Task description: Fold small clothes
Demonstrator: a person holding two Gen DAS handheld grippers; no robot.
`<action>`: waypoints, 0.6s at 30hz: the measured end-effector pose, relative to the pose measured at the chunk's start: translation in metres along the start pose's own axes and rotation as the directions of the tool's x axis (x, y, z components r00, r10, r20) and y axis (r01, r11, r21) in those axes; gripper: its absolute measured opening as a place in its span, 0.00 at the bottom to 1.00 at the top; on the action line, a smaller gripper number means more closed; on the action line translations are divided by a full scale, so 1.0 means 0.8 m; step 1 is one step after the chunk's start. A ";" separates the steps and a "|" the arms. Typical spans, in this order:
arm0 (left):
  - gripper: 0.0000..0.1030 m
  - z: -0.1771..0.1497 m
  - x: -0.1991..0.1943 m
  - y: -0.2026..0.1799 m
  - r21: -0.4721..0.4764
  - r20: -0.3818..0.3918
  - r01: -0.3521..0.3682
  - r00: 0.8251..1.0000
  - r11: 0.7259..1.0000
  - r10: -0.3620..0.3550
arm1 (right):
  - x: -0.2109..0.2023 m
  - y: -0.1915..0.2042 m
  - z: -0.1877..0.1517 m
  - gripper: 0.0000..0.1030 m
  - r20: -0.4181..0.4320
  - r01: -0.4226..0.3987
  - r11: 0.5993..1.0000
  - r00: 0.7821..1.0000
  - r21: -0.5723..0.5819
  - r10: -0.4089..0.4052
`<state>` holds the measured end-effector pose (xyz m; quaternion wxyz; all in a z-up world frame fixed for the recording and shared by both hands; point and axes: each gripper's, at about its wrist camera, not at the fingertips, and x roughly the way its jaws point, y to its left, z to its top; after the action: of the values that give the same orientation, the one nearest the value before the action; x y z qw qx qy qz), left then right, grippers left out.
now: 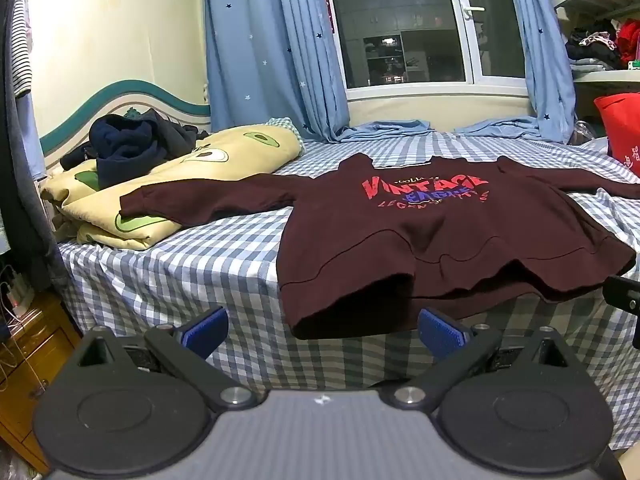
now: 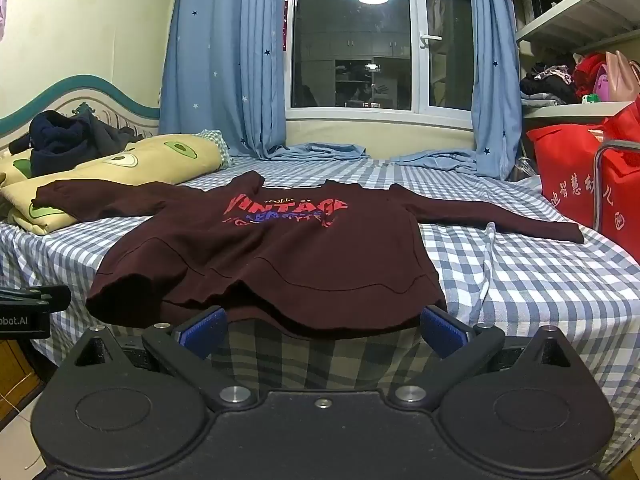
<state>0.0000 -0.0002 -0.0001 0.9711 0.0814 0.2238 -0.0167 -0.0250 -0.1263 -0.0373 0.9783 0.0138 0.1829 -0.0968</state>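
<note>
A maroon long-sleeved top (image 1: 420, 236) with red "VINTAGE" print lies face up on the checked bed (image 1: 208, 264), sleeves spread to both sides, hem hanging a little over the near edge. It also shows in the right wrist view (image 2: 272, 252). My left gripper (image 1: 322, 334) is open and empty, just in front of the hem's left corner. My right gripper (image 2: 322, 332) is open and empty, just in front of the hem's right part. Neither touches the cloth.
A folded yellow avocado-print quilt (image 1: 168, 184) with dark clothes (image 1: 128, 144) on it lies at the bed's left; the left sleeve rests on it. Red bags (image 2: 588, 172) stand at the right. Blue curtains (image 1: 264, 52) and a window are behind. A wooden nightstand (image 1: 28, 356) is at lower left.
</note>
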 end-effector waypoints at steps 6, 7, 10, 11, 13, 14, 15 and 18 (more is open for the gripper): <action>0.99 0.000 0.000 0.000 0.002 0.002 -0.002 1.000 1.000 0.002 | 0.001 0.000 0.001 1.00 -0.001 -0.001 1.000 1.000 -0.004 0.001; 0.99 0.000 0.000 0.000 0.003 0.002 -0.003 1.000 1.000 0.003 | 0.001 0.001 0.002 1.00 -0.001 0.003 1.000 1.000 -0.005 -0.003; 0.99 0.000 0.000 0.000 0.001 0.001 -0.003 1.000 1.000 0.003 | 0.001 0.000 0.004 1.00 0.003 0.007 1.000 1.000 -0.001 -0.007; 0.99 -0.001 0.000 0.002 -0.001 0.000 -0.003 1.000 1.000 0.003 | 0.000 0.000 0.004 1.00 0.004 0.008 1.000 1.000 0.002 -0.008; 0.99 -0.002 -0.001 0.006 -0.004 0.000 -0.002 1.000 1.000 0.002 | 0.000 0.000 0.004 1.00 0.007 0.011 1.000 1.000 0.005 -0.011; 0.99 -0.002 -0.001 0.006 -0.004 0.000 -0.003 1.000 1.000 0.003 | 0.000 0.000 0.004 1.00 0.007 0.012 1.000 1.000 0.006 -0.012; 0.99 -0.001 0.000 0.007 -0.004 -0.001 -0.003 1.000 1.000 0.003 | -0.001 0.001 0.005 1.00 0.006 0.013 1.000 1.000 0.005 -0.013; 0.99 0.000 -0.001 0.006 -0.006 -0.005 -0.004 1.000 1.000 0.004 | -0.001 0.001 0.005 1.00 0.007 0.009 1.000 1.000 0.004 -0.009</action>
<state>-0.0004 0.0048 0.0011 0.9708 0.0787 0.2261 -0.0140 -0.0240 -0.1255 -0.0337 0.9784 0.0145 0.1793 -0.1015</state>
